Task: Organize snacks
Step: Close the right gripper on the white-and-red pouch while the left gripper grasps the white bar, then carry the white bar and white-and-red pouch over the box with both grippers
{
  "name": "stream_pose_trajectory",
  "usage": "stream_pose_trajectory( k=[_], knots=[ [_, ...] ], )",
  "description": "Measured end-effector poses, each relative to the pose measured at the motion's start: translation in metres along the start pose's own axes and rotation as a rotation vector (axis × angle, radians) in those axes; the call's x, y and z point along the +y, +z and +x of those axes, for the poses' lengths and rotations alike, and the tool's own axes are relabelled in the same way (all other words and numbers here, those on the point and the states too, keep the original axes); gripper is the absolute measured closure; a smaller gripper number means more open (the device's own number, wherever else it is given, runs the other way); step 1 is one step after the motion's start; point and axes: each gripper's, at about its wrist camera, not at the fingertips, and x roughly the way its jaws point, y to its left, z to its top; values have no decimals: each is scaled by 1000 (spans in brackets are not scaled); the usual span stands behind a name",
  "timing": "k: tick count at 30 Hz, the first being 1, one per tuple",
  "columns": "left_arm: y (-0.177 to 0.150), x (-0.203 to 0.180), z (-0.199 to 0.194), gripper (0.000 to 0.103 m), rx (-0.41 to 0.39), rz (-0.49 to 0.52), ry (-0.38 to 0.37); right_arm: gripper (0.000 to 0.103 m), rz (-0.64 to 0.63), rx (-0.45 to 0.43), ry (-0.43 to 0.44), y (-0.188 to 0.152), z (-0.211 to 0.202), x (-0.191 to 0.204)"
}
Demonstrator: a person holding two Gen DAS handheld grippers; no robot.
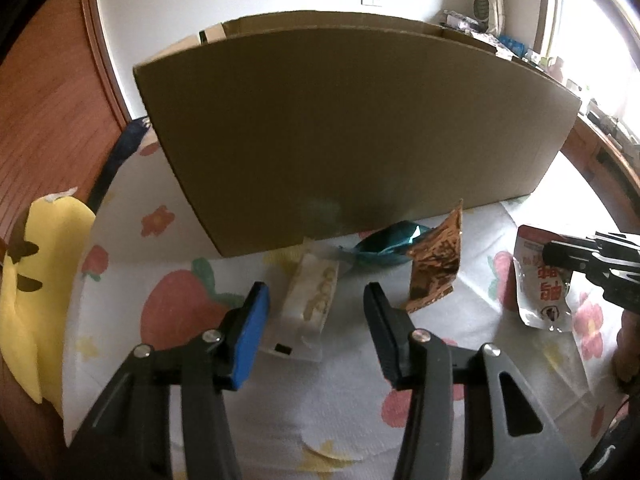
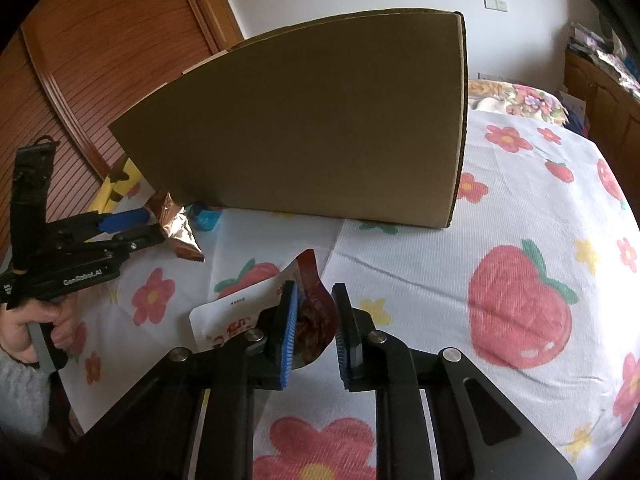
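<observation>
A large cardboard box (image 1: 344, 128) stands on the strawberry-print cloth (image 1: 132, 248). In front of it lie a pale snack bar (image 1: 310, 300), a teal packet (image 1: 386, 244) and a copper foil packet (image 1: 434, 264). My left gripper (image 1: 316, 292) is open, its jaws on either side of the pale bar, just above it. My right gripper (image 2: 314, 294) is closed around a red and white pouch (image 2: 308, 304), which also shows in the left wrist view (image 1: 538, 280), lifted off the cloth. The box (image 2: 320, 128) is ahead of it.
A yellow plush toy (image 1: 40, 280) lies at the left edge by a wooden slatted door (image 2: 80, 60). A cluttered wooden shelf (image 1: 600, 120) runs along the right under a window. The cloth (image 2: 520, 240) extends right of the box.
</observation>
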Motion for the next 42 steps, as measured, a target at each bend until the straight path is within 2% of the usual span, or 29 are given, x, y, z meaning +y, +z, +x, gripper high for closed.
stream_pose_trajectory(
  k=[7, 9, 12, 19, 26, 35, 42],
  knots=[
    [-2, 3, 4, 56, 1, 3, -6, 88, 1, 4, 1, 1, 1, 0],
    [-4, 2, 5, 72, -7, 15, 5, 88, 0, 3, 0, 1, 1, 0],
    [-8, -1, 2, 80, -24, 16, 13, 88, -6, 6, 2, 1, 2, 2],
    [-20, -2, -12, 82, -47, 6, 10, 88, -38, 12, -10, 0, 2, 8],
    [-30, -18, -30, 82, -72, 52, 24, 88, -41, 14, -5, -5, -2, 10],
    [-29, -34, -60, 82, -121, 82, 4, 101, -56, -9, 31, -6, -18, 20],
    [-21, -39, -83, 82, -165, 73, -26, 102, -117, -35, 18, -3, -35, 33]
  ],
)
